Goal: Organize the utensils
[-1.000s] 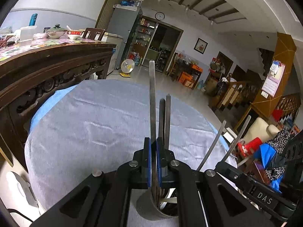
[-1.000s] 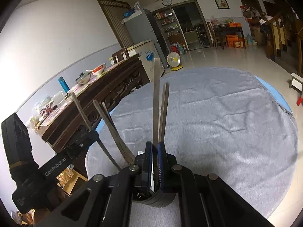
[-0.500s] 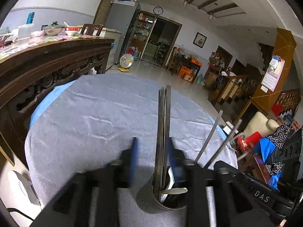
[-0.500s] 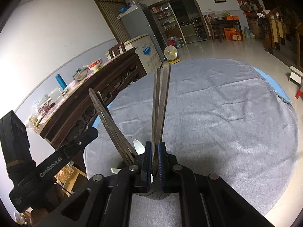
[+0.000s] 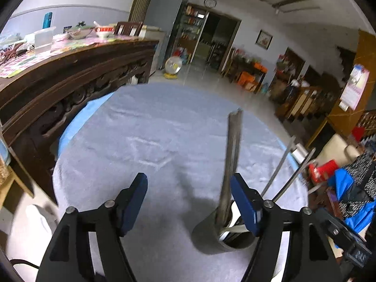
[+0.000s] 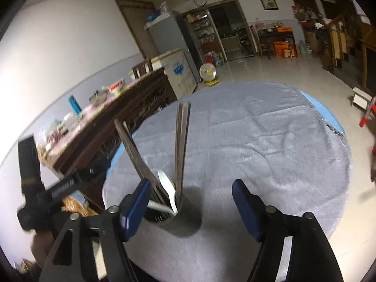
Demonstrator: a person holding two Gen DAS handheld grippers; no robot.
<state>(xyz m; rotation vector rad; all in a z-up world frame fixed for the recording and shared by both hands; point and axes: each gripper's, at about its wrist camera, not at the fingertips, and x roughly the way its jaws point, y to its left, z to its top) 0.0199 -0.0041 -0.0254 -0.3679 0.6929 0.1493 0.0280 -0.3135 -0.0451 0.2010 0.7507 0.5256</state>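
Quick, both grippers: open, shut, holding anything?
Left gripper: jaws opening, holding nothing; utensils stand in the cup.
Right gripper: jaws opening, holding nothing.

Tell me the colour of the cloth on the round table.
Grey cloth, clearest in the right wrist view.

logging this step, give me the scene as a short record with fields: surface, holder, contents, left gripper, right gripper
surface: round table under a grey cloth
holder: metal cup, upright on the cloth
contents: chopsticks standing in the cup, white spoon among them
left gripper: jaws opening, nothing between the pads; cup beside its right finger
right gripper: jaws opening, nothing gripped; cup by its left finger
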